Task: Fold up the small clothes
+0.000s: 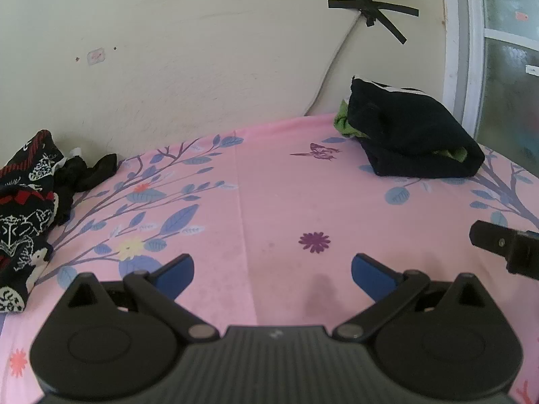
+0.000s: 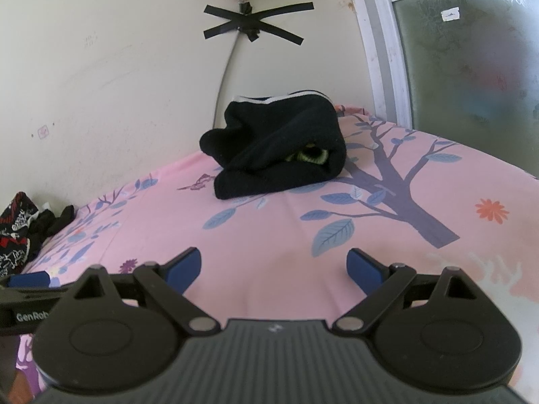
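We're hovering both tongs, left [image 1: 272,271] and right [image 2: 273,267], spread and empty over the bed [image 1: 269,185], the folded pile [image 2: 276,155] parked aside, unfolded clothes [image 1: 30,202] waiting.

Cream wall [image 2: 118,77] behind, black tape [image 2: 256,25] crossed over a cable; frosted window [image 2: 471,67] right; pink floral sheet [image 2: 303,235] below.
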